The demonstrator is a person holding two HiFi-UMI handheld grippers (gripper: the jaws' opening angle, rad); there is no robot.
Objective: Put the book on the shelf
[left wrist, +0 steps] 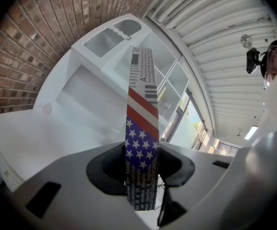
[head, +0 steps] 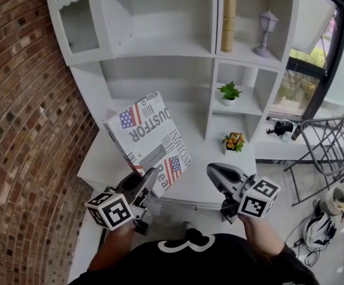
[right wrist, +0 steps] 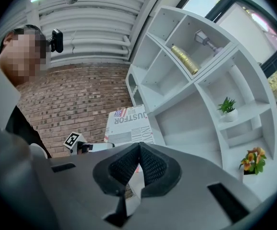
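- White shelf unit (head: 160,47), smooth painted boards, square open compartments above a broad ledge; one unit
- Brick wall (head: 23,129) to the left, rough red-brown courses
- Book (head: 151,136), one: flat, thin and rectangular with a glossy newsprint-style cover and two flag prints at opposite corners. It is held in the air above the ledge, in front of the lower compartments, not on any shelf. The long axis slants from the gripped lower-right end up and left towards the shelf, cover facing up at the head camera, title upside down from there
- Left gripper (head: 151,180): jaws partly closed, clamped on the book's lower edge by the flag corner
- Right gripper (head: 216,174): ribbed black pads pressed together, nothing between them, near the book
- Ornaments at right: one tall gold cylinder (head: 229,22), one pale lantern (head: 267,31), two small potted plants, one green (head: 229,92), one orange-flowered (head: 234,141)
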